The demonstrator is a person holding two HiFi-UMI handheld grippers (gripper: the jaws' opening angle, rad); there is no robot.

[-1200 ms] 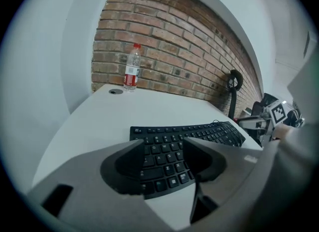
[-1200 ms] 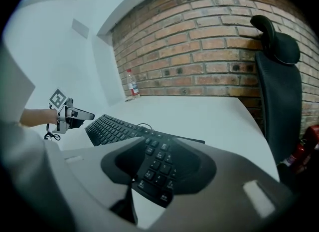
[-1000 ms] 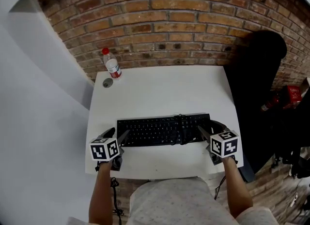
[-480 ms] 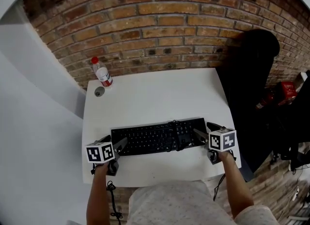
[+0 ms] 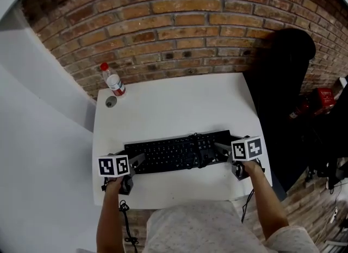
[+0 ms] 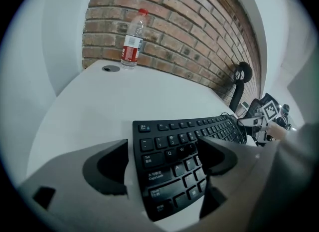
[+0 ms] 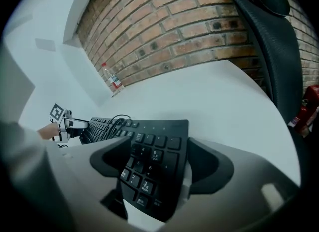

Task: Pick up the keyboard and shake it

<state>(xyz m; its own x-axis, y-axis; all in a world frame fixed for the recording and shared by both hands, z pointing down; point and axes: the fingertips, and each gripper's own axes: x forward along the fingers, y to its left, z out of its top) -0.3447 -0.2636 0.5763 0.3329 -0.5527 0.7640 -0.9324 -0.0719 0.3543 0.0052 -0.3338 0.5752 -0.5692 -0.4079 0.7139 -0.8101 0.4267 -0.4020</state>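
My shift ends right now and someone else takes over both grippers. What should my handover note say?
Left hand-held gripper: open, jaws just been opening; the keyboard's left end sits between them, not pinched.
Right hand-held gripper: open, jaws also just been opening; the number-pad end sits between them, not pinched.
Keyboard: flat on the white table, near its front edge.
Done: both grippers lined up on the keyboard's ends.
Left: probably close both, lift, shake.
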